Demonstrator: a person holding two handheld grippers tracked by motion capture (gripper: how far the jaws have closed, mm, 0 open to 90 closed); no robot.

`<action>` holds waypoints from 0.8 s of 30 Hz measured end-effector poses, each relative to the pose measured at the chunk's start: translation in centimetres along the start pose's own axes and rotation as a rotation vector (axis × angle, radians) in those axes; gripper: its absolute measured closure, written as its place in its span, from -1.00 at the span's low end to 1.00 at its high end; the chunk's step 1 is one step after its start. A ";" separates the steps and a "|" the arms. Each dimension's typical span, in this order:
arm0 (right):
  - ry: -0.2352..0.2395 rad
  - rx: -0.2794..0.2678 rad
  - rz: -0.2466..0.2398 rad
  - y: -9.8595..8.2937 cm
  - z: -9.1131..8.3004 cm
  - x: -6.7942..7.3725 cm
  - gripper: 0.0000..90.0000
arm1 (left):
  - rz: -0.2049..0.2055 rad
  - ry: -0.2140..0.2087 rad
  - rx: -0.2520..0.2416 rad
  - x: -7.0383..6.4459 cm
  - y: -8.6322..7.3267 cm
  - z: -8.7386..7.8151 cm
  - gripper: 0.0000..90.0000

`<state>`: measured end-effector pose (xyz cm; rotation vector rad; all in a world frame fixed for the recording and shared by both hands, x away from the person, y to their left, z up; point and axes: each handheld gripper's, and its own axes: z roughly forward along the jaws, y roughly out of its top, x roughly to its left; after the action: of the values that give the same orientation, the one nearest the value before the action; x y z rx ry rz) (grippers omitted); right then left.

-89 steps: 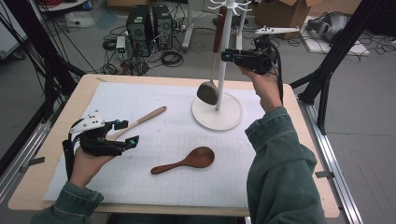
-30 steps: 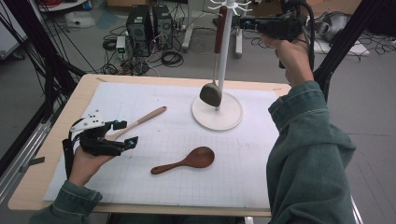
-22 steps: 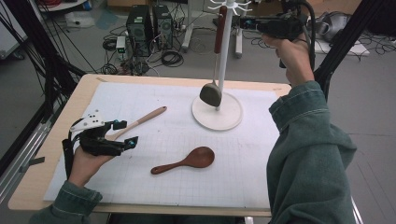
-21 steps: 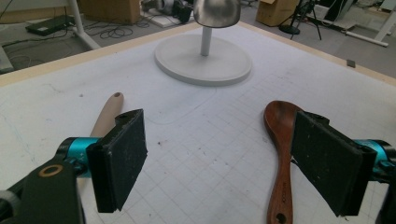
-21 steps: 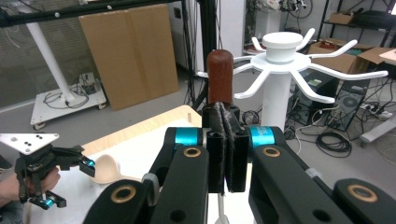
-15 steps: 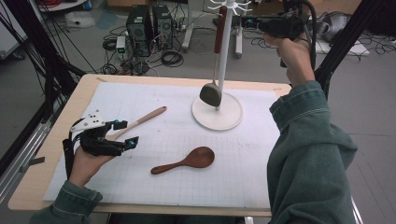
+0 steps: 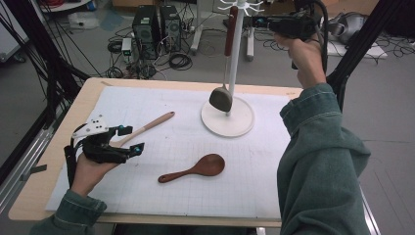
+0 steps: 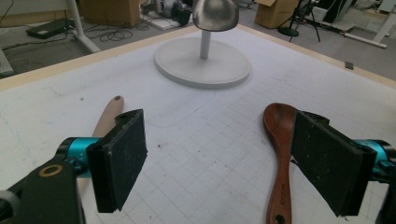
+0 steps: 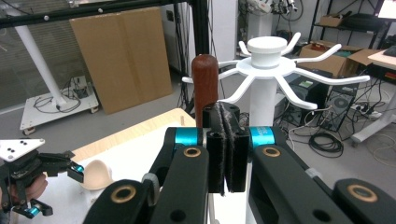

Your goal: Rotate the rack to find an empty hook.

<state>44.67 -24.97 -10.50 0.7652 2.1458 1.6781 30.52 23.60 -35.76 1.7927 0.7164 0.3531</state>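
The right gripper is up high beside the top of the white hook stand, its jaws pressed flat together with nothing between them. Just past its tips in the right gripper view sits the dark red-brown handle of the metal ladle, which hangs from one of the stand's white hooks with its bowl low over the round white base. Down on the white gridded mat, the left gripper rests in the person's hand with its jaws spread wide and empty. The pale wooden spatula lies just beside it, and the dark brown wooden spoon lies near the mat's middle.
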 end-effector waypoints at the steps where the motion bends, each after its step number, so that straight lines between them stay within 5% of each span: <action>1: -0.007 -0.002 -0.002 0.0 0.0 0.0 0.99 | 0.002 -0.001 0.002 0.0 0.0 0.0 -0.57; 24: -0.053 0.006 -0.018 0.2 1.0 0.3 0.99 | 0.008 -0.007 0.004 -0.2 0.1 0.0 -0.57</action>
<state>45.01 -23.95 -10.51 0.7806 2.1160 1.6248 30.40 23.47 -35.64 1.8006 0.7049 0.3506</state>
